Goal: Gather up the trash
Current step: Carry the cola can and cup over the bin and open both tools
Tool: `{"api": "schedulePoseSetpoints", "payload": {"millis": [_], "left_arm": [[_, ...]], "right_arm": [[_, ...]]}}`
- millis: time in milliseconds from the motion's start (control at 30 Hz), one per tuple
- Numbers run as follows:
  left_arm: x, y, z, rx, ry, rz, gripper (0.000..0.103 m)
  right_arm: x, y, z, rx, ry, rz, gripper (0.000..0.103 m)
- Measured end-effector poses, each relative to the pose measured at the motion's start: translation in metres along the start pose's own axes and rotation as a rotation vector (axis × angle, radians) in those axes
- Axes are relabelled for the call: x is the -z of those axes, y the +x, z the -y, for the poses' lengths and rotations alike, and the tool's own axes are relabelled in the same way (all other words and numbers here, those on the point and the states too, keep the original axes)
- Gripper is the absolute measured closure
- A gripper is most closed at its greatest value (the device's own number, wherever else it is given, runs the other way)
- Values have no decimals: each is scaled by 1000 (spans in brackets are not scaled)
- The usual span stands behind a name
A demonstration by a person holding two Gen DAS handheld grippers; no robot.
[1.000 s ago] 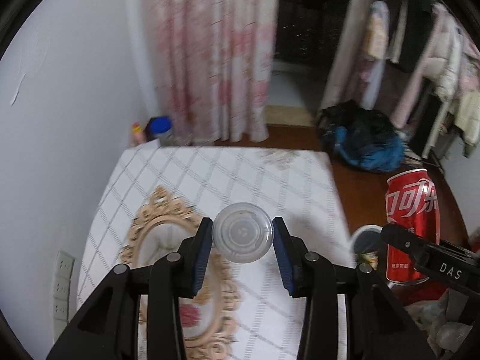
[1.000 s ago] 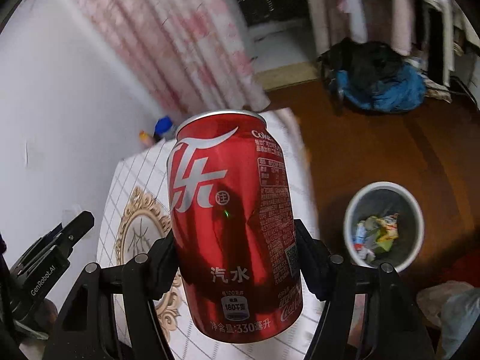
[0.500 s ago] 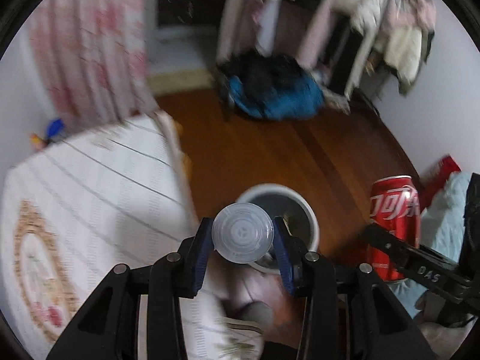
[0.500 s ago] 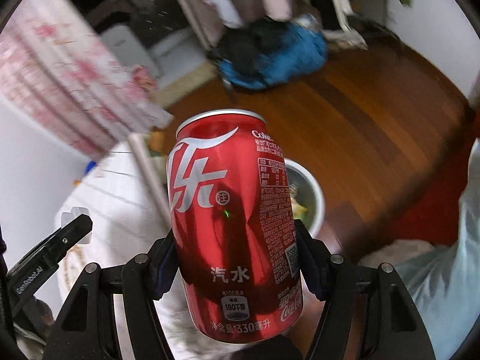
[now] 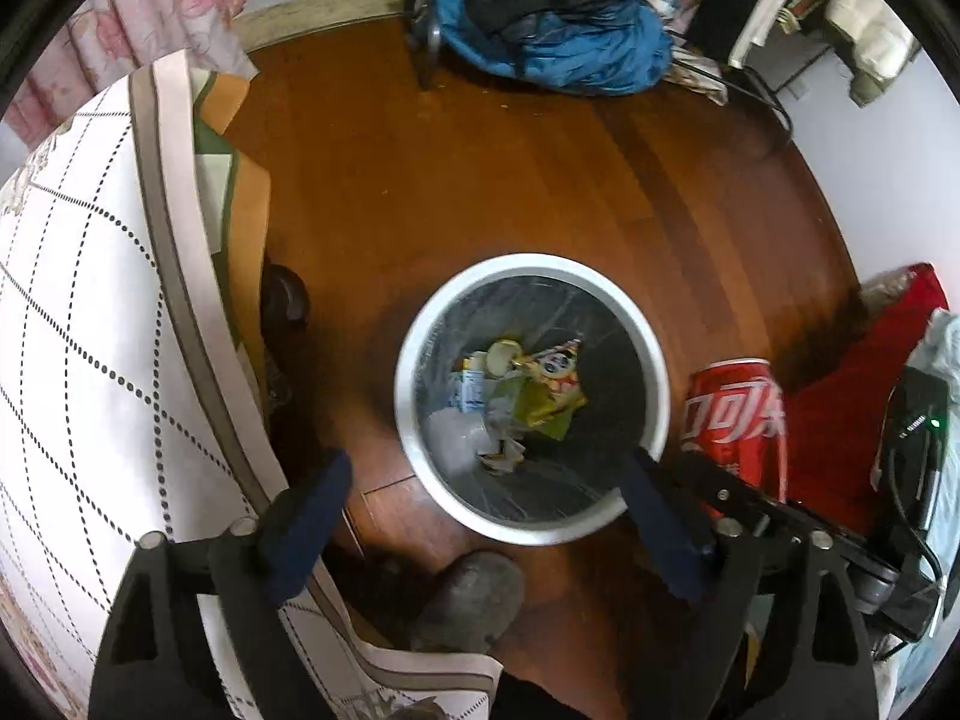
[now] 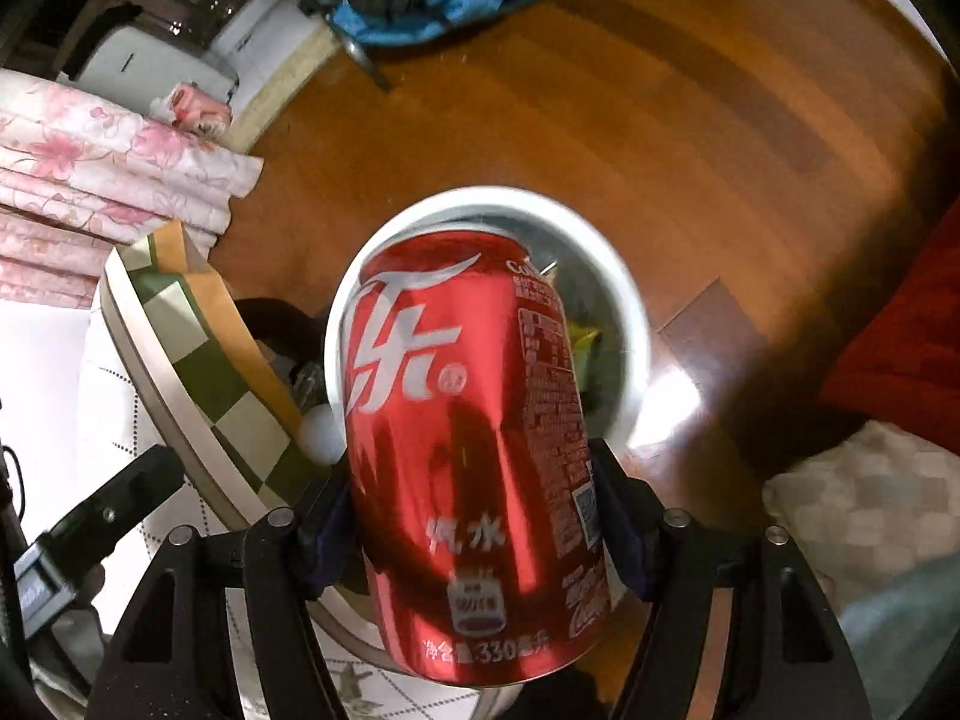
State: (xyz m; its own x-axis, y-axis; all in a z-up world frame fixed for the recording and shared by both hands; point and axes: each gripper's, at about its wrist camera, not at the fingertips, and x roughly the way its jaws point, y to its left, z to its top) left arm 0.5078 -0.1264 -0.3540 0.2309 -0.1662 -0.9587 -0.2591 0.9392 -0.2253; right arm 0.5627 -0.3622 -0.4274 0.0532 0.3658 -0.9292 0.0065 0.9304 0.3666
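A white trash bin (image 5: 534, 264) with a clear liner and several wrappers inside stands on the wooden floor. My left gripper (image 5: 486, 468) hangs open right above it, with nothing between its blue pads. A pale, blurred round shape (image 5: 453, 435) lies over the trash inside the bin; it looks like the clear plastic lid (image 6: 324, 435). My right gripper (image 6: 474, 480) is shut on a red cola can (image 6: 468, 450), held upright above the near rim of the bin (image 6: 636, 324). In the left wrist view the can (image 5: 735, 414) sits just right of the bin.
A table with a white checked cloth (image 5: 72, 360) borders the bin on the left. A grey slipper (image 5: 468, 594) is on the floor just in front. A blue bag (image 5: 558, 42) lies at the far side, red fabric (image 5: 852, 420) at the right.
Both grippers swung from the table to above the bin. The left gripper opened and let go of the clear lid. The right gripper still holds the can.
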Motion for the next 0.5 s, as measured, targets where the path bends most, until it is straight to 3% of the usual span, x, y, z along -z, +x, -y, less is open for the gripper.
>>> {"api": "schedulePoseSetpoints", "payload": {"millis": [33, 100, 200, 367, 500], "left_arm": [[1, 1, -3, -17, -1, -1, 10], [6, 2, -9, -58, 4, 3, 6], [13, -1, -15, -103, 13, 27, 6], [26, -7, -22, -166, 16, 67, 6], [43, -15, -20, -181, 18, 71, 6]], "right_arm": [[-2, 7, -1, -28, 0, -15, 13], [-1, 14, -1, -29, 5, -18, 2], [1, 18, -2, -3, -2, -12, 2], [18, 16, -5, 155, -64, 3, 2], [36, -1, -2, 219, -98, 22, 2]]}}
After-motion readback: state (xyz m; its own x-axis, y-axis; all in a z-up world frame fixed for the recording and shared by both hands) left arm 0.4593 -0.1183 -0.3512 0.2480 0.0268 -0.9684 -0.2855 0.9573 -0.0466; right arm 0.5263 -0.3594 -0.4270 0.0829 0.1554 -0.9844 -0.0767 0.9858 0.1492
